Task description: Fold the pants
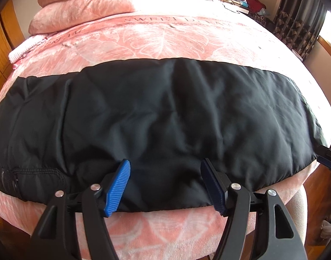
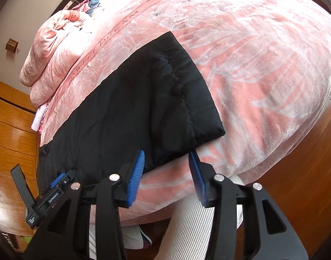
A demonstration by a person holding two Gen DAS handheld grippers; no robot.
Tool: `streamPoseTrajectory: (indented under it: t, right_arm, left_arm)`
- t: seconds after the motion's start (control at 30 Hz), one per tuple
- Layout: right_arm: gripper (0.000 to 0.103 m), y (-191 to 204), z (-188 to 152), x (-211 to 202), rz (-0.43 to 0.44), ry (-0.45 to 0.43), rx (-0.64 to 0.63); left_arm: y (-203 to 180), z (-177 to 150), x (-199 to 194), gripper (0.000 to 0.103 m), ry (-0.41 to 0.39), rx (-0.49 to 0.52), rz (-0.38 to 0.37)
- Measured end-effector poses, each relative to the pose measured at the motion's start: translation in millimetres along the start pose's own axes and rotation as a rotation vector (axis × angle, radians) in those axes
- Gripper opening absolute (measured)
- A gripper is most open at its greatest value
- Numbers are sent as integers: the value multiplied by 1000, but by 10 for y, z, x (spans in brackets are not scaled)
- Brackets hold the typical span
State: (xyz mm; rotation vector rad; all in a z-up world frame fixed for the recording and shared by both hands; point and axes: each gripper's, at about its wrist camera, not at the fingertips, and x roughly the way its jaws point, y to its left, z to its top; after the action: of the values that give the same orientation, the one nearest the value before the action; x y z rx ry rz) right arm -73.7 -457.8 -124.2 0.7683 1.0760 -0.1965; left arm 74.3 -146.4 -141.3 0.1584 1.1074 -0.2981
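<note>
Black padded pants [image 1: 156,117] lie flat across the pink bed, waist and zip pocket at the left, leg cuffs at the right [image 2: 187,82]. My left gripper [image 1: 165,166] is open, its blue fingers [image 1: 117,188] resting on the near edge of the pants around mid-length, the cloth lying between the jaws. My right gripper [image 2: 167,158] is open at the near edge of the pants close to the cuff corner, its fingers [image 2: 135,177] straddling the hem edge. The left gripper also shows in the right wrist view [image 2: 57,182], and the right one shows in the left wrist view [image 1: 327,158].
The pink plush blanket [image 1: 165,36] covers the bed, with folded pink bedding [image 1: 78,6] at the far left. Wooden cabinets [image 2: 11,147] stand at the left. A person's light trouser leg [image 2: 187,227] is below the bed edge. Dark curtains [image 1: 300,19] hang at the far right.
</note>
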Motion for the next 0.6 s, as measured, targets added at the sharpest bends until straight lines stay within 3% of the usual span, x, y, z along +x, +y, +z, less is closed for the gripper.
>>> streamPoseTrajectory:
  t: [0.13,0.43,0.5,0.57,0.6]
  right_arm:
    - [45,-130,5,83,29,19,45]
    - [47,-212,151,200,76,-12,111]
    - [38,-220,182,229,78,-9,110]
    - [16,-173,212,203,119,-23,95]
    - [15,-127,232,163,124,-37,80]
  left_arm:
    - [37,-37,-69,76,-6,-21,-10]
    - [255,-55,-78,86,-12,-60,49]
    - [323,-53,-40,87,-3,-73,58]
    - [378,-56,20,87,17,-86,62]
    - [411,-59,48,87,26,-97,59]
